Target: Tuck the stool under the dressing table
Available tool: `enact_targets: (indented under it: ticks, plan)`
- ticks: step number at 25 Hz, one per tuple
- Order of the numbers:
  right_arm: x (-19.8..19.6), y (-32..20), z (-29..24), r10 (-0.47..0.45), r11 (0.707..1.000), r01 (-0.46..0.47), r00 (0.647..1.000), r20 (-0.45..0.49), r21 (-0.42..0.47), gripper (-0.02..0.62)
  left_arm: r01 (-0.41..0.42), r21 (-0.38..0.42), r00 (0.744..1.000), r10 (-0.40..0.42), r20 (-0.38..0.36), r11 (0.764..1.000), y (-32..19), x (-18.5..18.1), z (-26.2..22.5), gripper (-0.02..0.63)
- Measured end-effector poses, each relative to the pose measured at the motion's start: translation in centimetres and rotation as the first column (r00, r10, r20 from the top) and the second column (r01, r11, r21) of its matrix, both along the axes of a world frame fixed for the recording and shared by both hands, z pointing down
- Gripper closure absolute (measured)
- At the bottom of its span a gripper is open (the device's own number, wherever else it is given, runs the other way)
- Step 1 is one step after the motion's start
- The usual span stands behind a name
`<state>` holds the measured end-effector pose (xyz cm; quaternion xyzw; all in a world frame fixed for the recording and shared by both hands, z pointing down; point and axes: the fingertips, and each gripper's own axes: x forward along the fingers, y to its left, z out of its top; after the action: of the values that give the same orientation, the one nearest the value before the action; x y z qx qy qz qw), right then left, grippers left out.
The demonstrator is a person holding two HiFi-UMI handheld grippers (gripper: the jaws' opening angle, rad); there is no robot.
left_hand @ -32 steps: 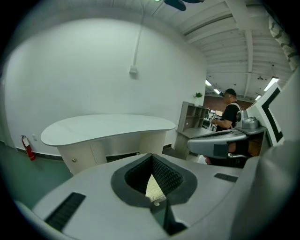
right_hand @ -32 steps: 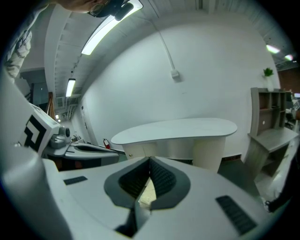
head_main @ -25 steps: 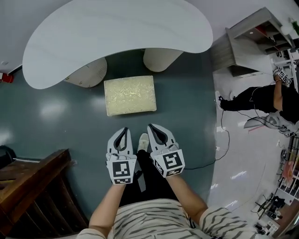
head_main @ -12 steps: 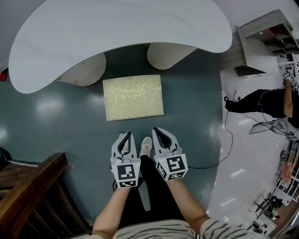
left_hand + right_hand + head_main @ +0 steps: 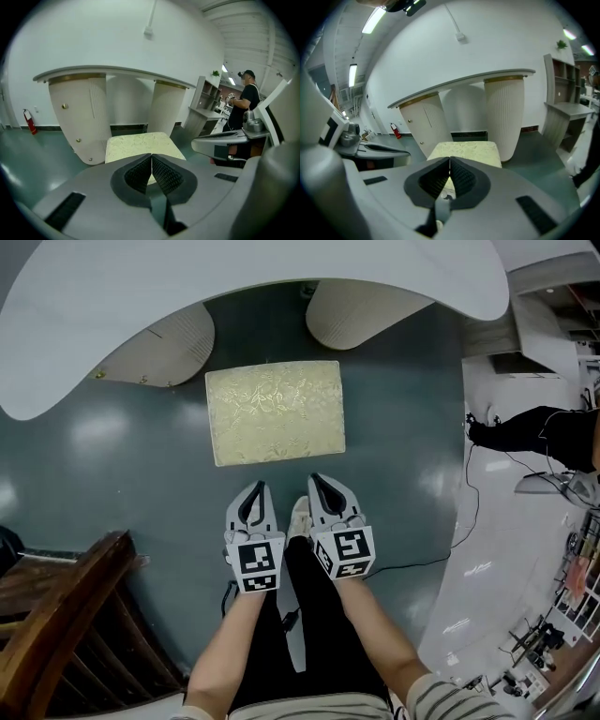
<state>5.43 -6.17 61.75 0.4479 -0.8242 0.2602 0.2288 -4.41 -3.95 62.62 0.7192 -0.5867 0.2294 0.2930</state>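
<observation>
Facing me straight ahead on the floor [image 5: 112, 446], the stool [image 5: 275, 412] lies crosswise at the mouth of the gap under the dressing table [image 5: 234, 277]. My left hand-held gripper [image 5: 257, 489] and right hand-held gripper [image 5: 316, 480], both closed empty, sit equally near.

Glossy teal floor [image 5: 112, 465] seen throughout, dark wooden furniture [image 5: 66, 615] set at the lower left, red fire extinguisher [image 5: 30, 122] stood against the white wall [image 5: 93, 37], grey shelf unit [image 5: 205, 101] placed rightward, person in black [image 5: 246, 101] seen beyond it
</observation>
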Motion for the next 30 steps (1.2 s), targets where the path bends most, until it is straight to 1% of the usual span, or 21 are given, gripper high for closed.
enact_targets:
  ticks: [3,7,12,25,30]
  plan:
    - [0.2,-0.1,1.9,0.007,1.000,-0.007,1.000,-0.014,-0.007,0.583,0.029,-0.040,1.000,-0.029,-0.004,0.999,0.2,-0.7,2.8,0.599]
    - [0.6,-0.5,4.4,0.022,1.000,-0.023,0.999,-0.037,-0.019,0.583,0.047,-0.075,0.999,-0.047,0.002,0.996,0.1,-1.4,6.0,0.598]
    - [0.8,-0.6,7.6,0.041,0.997,-0.045,0.998,-0.054,-0.067,0.581,0.052,-0.120,0.999,-0.051,0.013,0.991,0.2,-1.5,9.0,0.598]
    - [0.4,-0.2,13.8,0.058,0.973,-0.077,0.994,-0.093,-0.216,0.581,0.054,-0.225,0.998,-0.055,0.004,0.973,0.1,-0.9,14.2,0.599]
    - [0.7,-0.2,15.0,0.047,0.966,-0.072,0.993,-0.105,-0.247,0.581,0.055,-0.257,0.998,-0.055,0.007,0.965,0.2,-0.7,15.4,0.598]
